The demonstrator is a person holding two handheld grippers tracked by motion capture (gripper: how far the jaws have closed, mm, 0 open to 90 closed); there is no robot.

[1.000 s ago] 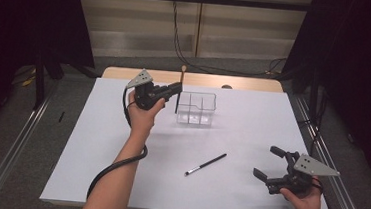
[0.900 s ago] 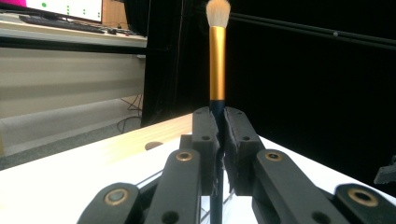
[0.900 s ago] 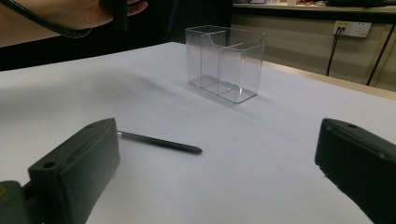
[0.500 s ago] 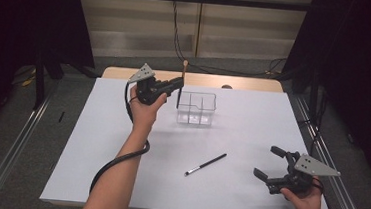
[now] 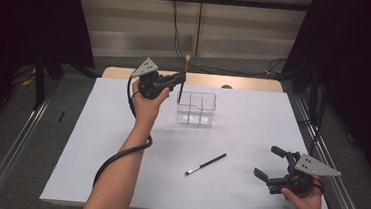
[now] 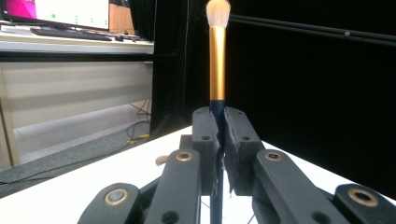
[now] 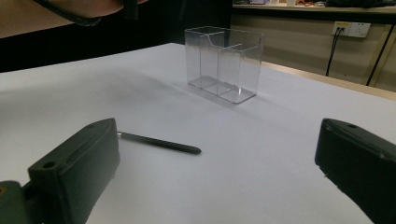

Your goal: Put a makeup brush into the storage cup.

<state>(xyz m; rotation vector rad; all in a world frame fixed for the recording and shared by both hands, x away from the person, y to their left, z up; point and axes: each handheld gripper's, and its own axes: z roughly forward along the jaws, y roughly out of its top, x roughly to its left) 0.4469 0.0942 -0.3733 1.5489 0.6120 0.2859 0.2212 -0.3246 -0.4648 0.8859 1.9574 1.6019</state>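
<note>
- I hold the left hand-held gripper [image 5: 178, 79] raised at the far left of the tabletop [image 5: 96, 127], just beside the clear organizer [image 5: 196, 108]. Its jaws are clamped on the makeup brush [image 6: 217, 56].
- The makeup brush stands upright in the jaws, bristles up, gold ferrule above the grip point, dark handle running down between the pads. In the high view its lower end sits over or at the organizer's left compartment; I cannot tell whether it is already inside.
- The right hand-held gripper [image 5: 276, 166] rests low at the near right edge, jaws spread wide and empty.
- A second, slim dark brush [image 5: 206, 165] lies flat on the tabletop between the organizer and the right hand-held gripper, apart from both.
- Handling judgement: both brushes appear light and rigid. The slim one is thin and probably rolls; I would grip it mid-handle, jaws square across the shaft, avoiding the bristle end.
- The organizer looks like thin, hard plastic, likely light enough to slide or tip if a brush knocks its wall.
</note>
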